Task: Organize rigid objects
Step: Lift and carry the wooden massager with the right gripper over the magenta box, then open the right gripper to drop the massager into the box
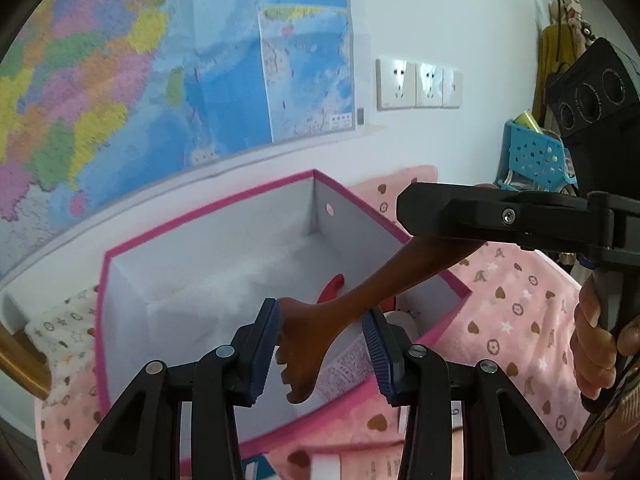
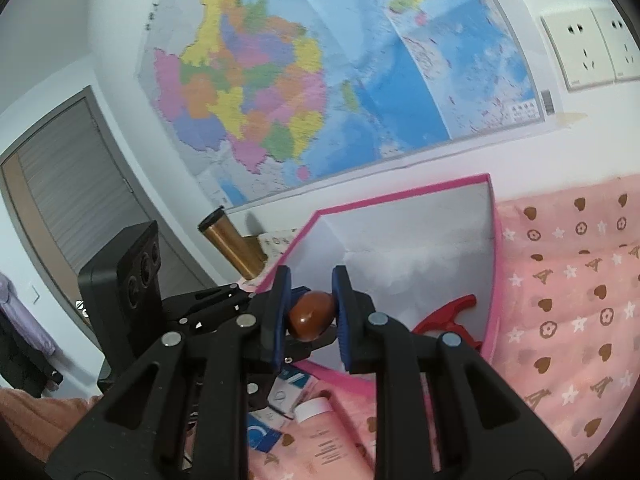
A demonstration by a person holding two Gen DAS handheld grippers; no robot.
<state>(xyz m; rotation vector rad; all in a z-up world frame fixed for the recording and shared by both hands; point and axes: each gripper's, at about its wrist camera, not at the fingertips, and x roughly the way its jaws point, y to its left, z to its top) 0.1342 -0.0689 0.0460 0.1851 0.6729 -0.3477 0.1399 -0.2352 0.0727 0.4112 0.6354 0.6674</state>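
Note:
A brown wooden comb-like tool point(image 1: 320, 320) with a long handle hangs over the open box point(image 1: 208, 216), held at both ends. My left gripper point(image 1: 324, 340) is shut on its toothed head, with the blue pads point(image 1: 268, 340) pressing on both sides. The handle runs up and right to my right gripper point(image 1: 408, 208), seen side-on. In the right wrist view my right gripper point(image 2: 311, 314) is shut on the handle's rounded brown end point(image 2: 311, 318). The box point(image 2: 400, 192) is white inside with a pink rim, and a red plastic piece point(image 2: 448, 316) lies in it.
The box stands on a pink patterned cloth point(image 1: 520, 312) against a wall with a map point(image 1: 160, 60) and sockets point(image 1: 416, 84). A pink bottle point(image 2: 324, 432) and small blue-and-white boxes point(image 2: 280, 396) lie in front. A gold cylinder point(image 2: 232, 240) stands left and a blue basket point(image 1: 532, 152) right.

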